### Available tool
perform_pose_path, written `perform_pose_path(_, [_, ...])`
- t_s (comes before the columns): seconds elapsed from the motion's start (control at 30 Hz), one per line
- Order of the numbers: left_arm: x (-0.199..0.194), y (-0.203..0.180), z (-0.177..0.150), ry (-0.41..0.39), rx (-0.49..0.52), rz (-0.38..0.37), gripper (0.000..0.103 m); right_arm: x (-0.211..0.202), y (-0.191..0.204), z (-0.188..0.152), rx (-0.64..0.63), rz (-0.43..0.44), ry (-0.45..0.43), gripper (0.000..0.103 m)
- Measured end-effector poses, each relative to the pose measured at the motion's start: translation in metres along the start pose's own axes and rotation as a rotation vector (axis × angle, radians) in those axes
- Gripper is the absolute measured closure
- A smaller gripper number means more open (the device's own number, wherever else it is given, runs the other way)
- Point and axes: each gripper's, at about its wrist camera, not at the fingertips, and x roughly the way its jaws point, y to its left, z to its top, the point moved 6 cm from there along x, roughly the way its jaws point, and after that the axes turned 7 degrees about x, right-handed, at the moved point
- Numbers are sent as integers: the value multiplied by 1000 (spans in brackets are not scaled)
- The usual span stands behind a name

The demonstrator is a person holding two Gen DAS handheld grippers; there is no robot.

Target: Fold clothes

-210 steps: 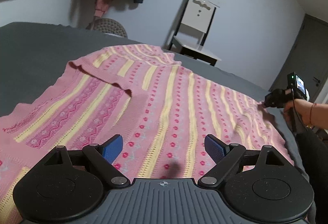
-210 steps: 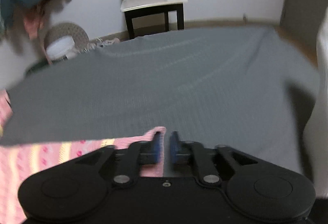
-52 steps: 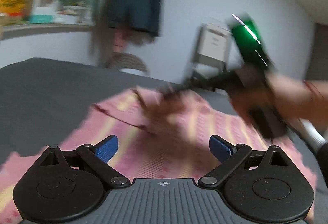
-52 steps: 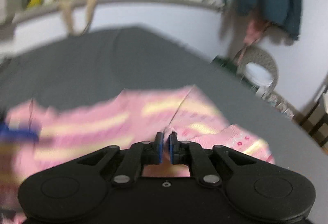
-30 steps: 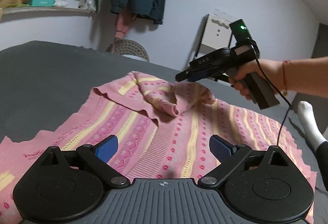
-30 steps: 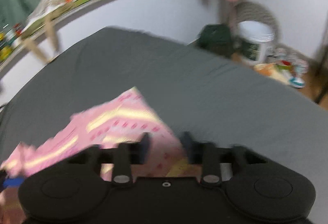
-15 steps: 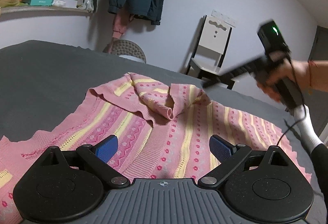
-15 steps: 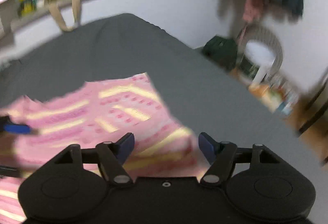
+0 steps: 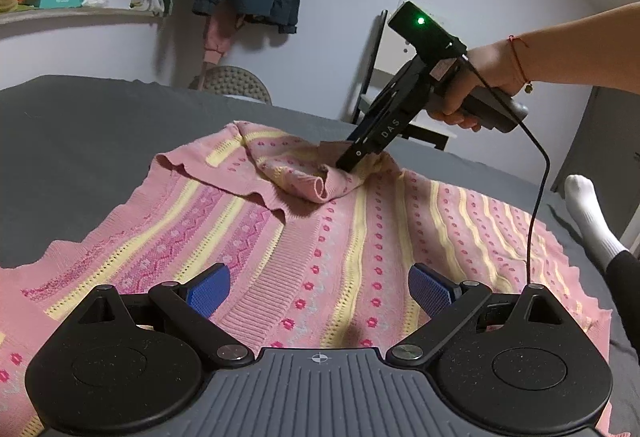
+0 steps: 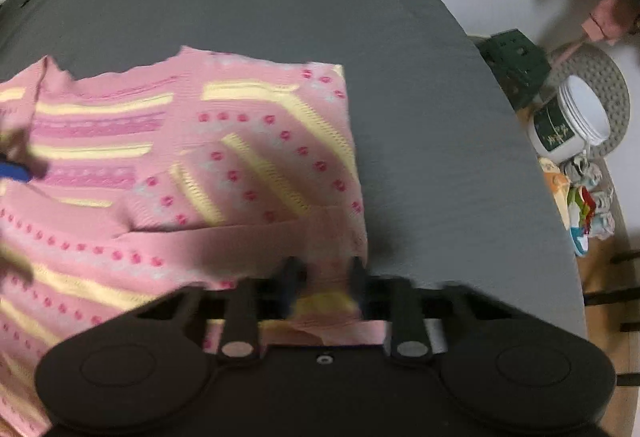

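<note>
Reaching down onto the bunched sleeve (image 9: 308, 177) at the sweater's far side, the right gripper (image 9: 352, 161) is nearer it than the left gripper (image 9: 318, 287). Right jaws part-spread astride a fabric ridge, grip undetermined (blur); left jaws spread wide, empty. Pink striped knit sweater (image 9: 360, 237) lies mostly flat on the grey bed (image 9: 80, 109), stripes running away from left tool.
</note>
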Motion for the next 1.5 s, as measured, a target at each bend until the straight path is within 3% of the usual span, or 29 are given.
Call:
perform_pose_path(0.1, [-2, 0, 1, -4, -5, -2, 7, -22, 14, -17, -58, -2, -35, 90])
perform_pose_path(0.3, [-7, -1, 5, -17, -9, -6, 7, -31, 57, -71, -283, -118, -26, 88])
perform_pose_path(0.33, [-7, -1, 5, -20, -7, -5, 7, -27, 63, -81, -328, -141, -4, 86])
perform_pose_path(0.4, [-7, -1, 5, -19, -4, -5, 7, -21, 73, -99, -403, -191, 26, 70])
perform_pose_path(0.5, [-7, -2, 4, -14, 0, -6, 7, -24, 69, -108, -295, -135, 29, 69])
perform_pose_path(0.6, [-6, -4, 3, -11, 7, -10, 7, -40, 51, -99, -122, -100, -74, 70])
perform_pose_path(0.8, [-4, -4, 1, -1, 9, -15, 7, -52, -12, -50, 352, -57, -307, 66])
perform_pose_path(0.93, [-3, -2, 0, 2, 6, -14, 7, -26, -33, -11, 542, 10, -326, 59])
perform_pose_path(1.17, [-2, 1, -3, 9, 1, -13, 7, 31, -54, 34, 628, 128, -175, 58])
perform_pose_path(1.2, [-2, 2, -3, 10, -3, -13, 7, 40, -54, 35, 634, 159, -132, 62])
perform_pose_path(1.3, [0, 5, -3, 13, -24, -15, 7, 46, -50, 44, 624, 214, -119, 92])
perform_pose_path(1.37, [1, 7, -4, 16, -40, -19, 7, 42, -45, 48, 568, 158, -144, 95])
perform_pose_path(1.43, [1, 9, -4, 17, -53, -19, 7, 33, -48, 58, 536, 38, -218, 96])
perform_pose_path(1.5, [0, 9, -3, 12, -63, -19, 7, 37, -49, 65, 531, -4, -240, 96])
